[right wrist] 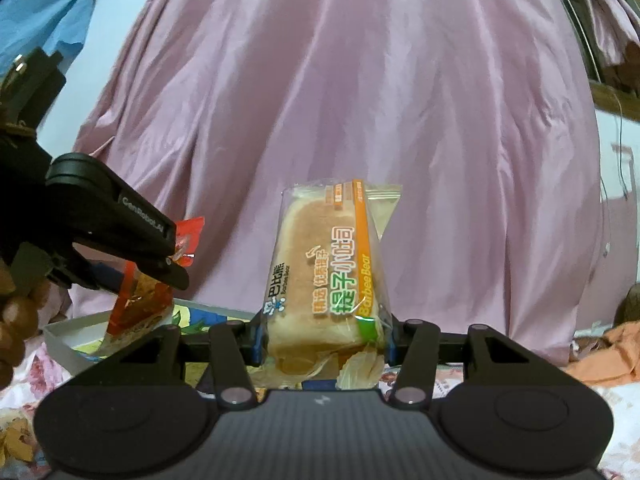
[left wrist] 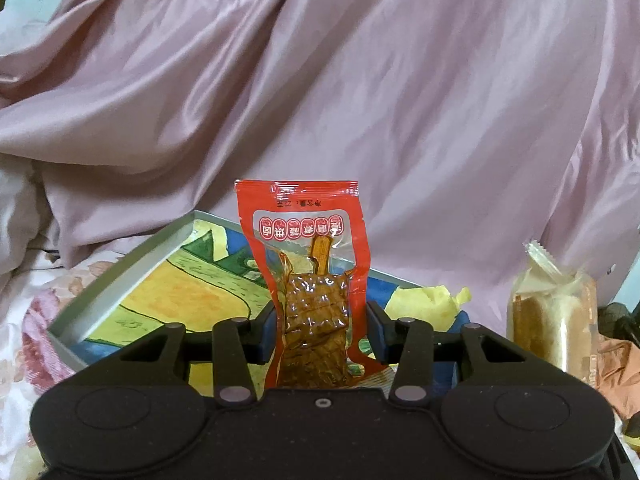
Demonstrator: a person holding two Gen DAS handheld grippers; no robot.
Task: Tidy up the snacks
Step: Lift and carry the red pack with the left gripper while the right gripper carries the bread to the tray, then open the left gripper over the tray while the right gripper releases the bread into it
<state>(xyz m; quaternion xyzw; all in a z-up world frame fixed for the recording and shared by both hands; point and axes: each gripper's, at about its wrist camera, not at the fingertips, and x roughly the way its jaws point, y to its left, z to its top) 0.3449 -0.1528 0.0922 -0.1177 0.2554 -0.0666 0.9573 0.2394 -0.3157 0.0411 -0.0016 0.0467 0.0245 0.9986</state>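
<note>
Pink bedding [left wrist: 360, 80] draped behind the open box [left wrist: 120, 280], toward which, seemingly for sorting, the left gripper [left wrist: 320, 320] clamped a red snack packet [left wrist: 308, 264] upright while the right gripper [right wrist: 324, 340] pinched a wrapped bread [right wrist: 320, 272].

Pink satin cloth [left wrist: 360, 92] fills most of both views, heavily creased, shiny, draped like a quilt or curtain. Below it, floral bedsheet [left wrist: 36, 312], white with pink flowers, rumpled. Pale wall [right wrist: 120, 4] at upper left in the right wrist view, with blue fabric [right wrist: 44, 20] hanging against it. Orange cloth [right wrist: 608, 356] bunched at lower right on the bedding. Dark wooden frame edge [right wrist: 616, 96] at the far right, white surface under it with thin cables. Lighting is dim, indoor, soft sheen on the satin folds.
</note>
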